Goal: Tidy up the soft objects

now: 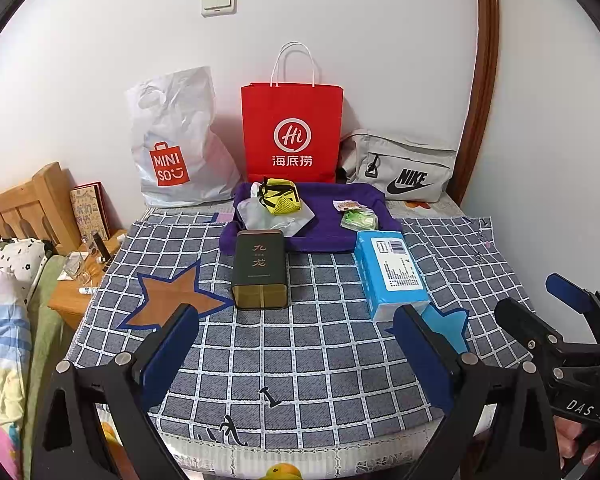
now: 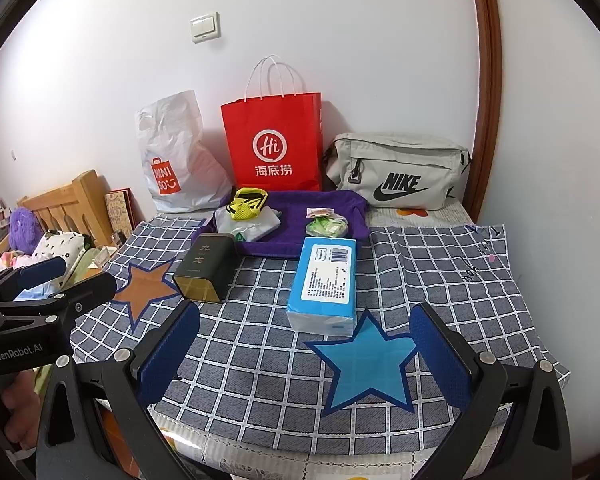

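Observation:
A purple cloth tray [image 1: 324, 236] [image 2: 296, 246] lies at the back of the checked tablecloth. In it are a yellow mesh pouch [image 1: 280, 196] [image 2: 247, 203], a clear plastic pouch [image 1: 272, 218] [image 2: 246, 224] and small green snack packets [image 1: 358, 218] [image 2: 326, 227]. In front of the tray lie a blue tissue pack [image 1: 392, 276] [image 2: 326, 284] and a dark tea tin [image 1: 260, 270] [image 2: 206, 268]. My left gripper [image 1: 296, 354] hovers open over the near cloth, short of both. My right gripper [image 2: 306, 356] is open above the blue star patch, just before the tissue pack.
Against the wall stand a white Miniso plastic bag [image 1: 176, 148] [image 2: 176, 164], a red paper bag [image 1: 292, 132] [image 2: 274, 144] and a grey Nike pouch [image 1: 400, 168] [image 2: 396, 170]. A wooden bedside stand [image 1: 70, 300] and a bed with bedding [image 1: 4, 320] lie to the left.

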A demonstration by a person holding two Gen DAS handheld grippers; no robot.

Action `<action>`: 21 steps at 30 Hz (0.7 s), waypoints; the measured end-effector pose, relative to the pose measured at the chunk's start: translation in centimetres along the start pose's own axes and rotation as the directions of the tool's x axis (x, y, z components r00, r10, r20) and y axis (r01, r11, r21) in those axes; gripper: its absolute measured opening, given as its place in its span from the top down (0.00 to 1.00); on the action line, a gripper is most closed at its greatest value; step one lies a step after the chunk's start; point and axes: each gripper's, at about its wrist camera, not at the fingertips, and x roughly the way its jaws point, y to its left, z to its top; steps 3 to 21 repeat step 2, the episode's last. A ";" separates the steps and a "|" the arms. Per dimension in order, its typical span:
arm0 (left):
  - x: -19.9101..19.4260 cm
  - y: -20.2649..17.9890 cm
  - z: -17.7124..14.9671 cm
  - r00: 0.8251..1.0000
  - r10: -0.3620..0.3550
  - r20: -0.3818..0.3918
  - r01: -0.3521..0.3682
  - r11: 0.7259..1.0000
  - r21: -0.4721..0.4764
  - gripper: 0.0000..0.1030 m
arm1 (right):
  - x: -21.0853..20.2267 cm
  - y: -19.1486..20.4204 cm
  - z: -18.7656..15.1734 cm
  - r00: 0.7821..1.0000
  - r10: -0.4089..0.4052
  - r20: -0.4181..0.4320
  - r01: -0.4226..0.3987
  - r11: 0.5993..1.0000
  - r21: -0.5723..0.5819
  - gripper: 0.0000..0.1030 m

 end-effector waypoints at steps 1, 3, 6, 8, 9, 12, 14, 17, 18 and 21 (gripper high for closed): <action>0.1 0.0 0.1 1.000 0.001 0.001 -0.001 1.000 0.004 0.05 | 0.1 0.0 0.1 1.000 0.001 -0.002 -0.001 1.000 0.002 0.00; 0.2 0.0 0.2 1.000 0.001 -0.001 -0.001 1.000 0.007 0.04 | 0.4 0.0 0.1 1.000 0.004 -0.005 -0.004 1.000 0.004 0.00; 0.2 0.0 0.2 1.000 0.001 -0.001 -0.001 1.000 0.007 0.04 | 0.4 0.0 0.1 1.000 0.004 -0.005 -0.004 1.000 0.004 0.00; 0.2 0.0 0.2 1.000 0.001 -0.001 -0.001 1.000 0.007 0.04 | 0.4 0.0 0.1 1.000 0.004 -0.005 -0.004 1.000 0.004 0.00; 0.2 0.0 0.2 1.000 0.001 -0.001 -0.001 1.000 0.007 0.04 | 0.4 0.0 0.1 1.000 0.004 -0.005 -0.004 1.000 0.004 0.00; 0.2 0.0 0.2 1.000 0.001 -0.001 -0.001 1.000 0.007 0.04 | 0.4 0.0 0.1 1.000 0.004 -0.005 -0.004 1.000 0.004 0.00; 0.2 0.0 0.2 1.000 0.001 -0.001 -0.001 1.000 0.007 0.04 | 0.4 0.0 0.1 1.000 0.004 -0.005 -0.004 1.000 0.004 0.00; 0.2 0.0 0.2 1.000 0.001 -0.001 -0.001 1.000 0.007 0.04 | 0.4 0.0 0.1 1.000 0.004 -0.005 -0.004 1.000 0.004 0.00; 0.2 0.0 0.2 1.000 0.001 -0.001 -0.001 1.000 0.007 0.04 | 0.4 0.0 0.1 1.000 0.004 -0.005 -0.004 1.000 0.004 0.00; 0.2 0.0 0.2 1.000 0.001 -0.001 -0.001 1.000 0.007 0.04 | 0.4 0.0 0.1 1.000 0.004 -0.005 -0.004 1.000 0.004 0.00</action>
